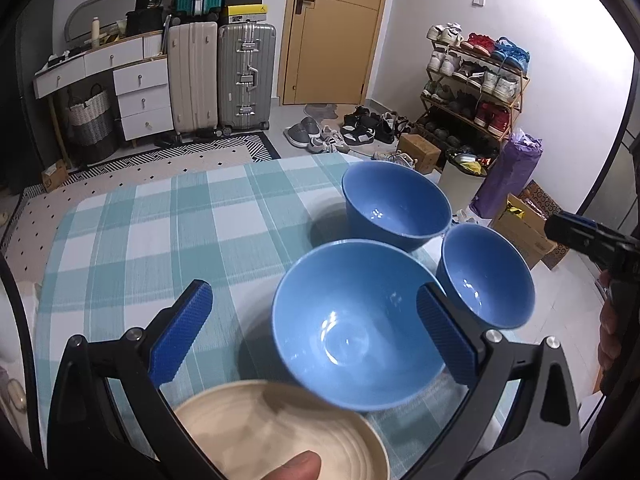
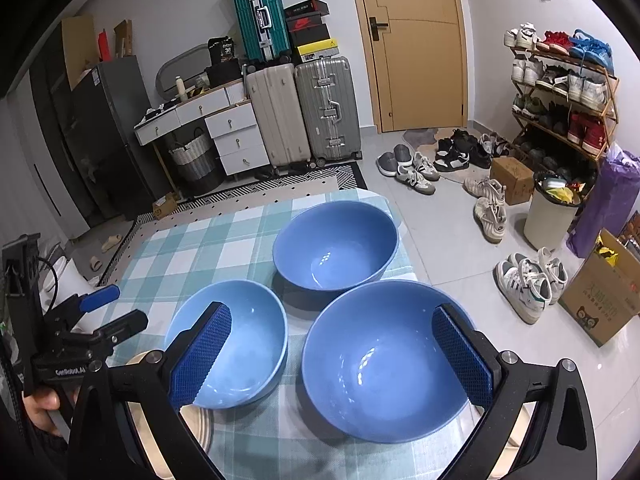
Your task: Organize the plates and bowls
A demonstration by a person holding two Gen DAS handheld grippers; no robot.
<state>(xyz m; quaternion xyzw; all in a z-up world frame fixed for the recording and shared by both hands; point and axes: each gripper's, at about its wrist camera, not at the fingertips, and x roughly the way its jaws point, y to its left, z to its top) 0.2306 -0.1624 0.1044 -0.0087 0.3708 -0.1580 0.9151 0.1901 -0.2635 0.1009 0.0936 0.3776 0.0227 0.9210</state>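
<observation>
While grippers (image 1: 314, 332) gape, bowls (image 2: 336, 252) perhaps touching.

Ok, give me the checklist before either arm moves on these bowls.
1. Left tongs open and empty: ok.
2. Right tongs open and empty: ok.
3. Far bowl, left bowl and right bowl upright, unstacked, nothing inside: ok.
4. Right bowl's base fully on the checked cloth: cannot tell, as it sits by the table's edge.
5. Cream plate free to lift: not ok, a thumb shows over its near rim.
</observation>
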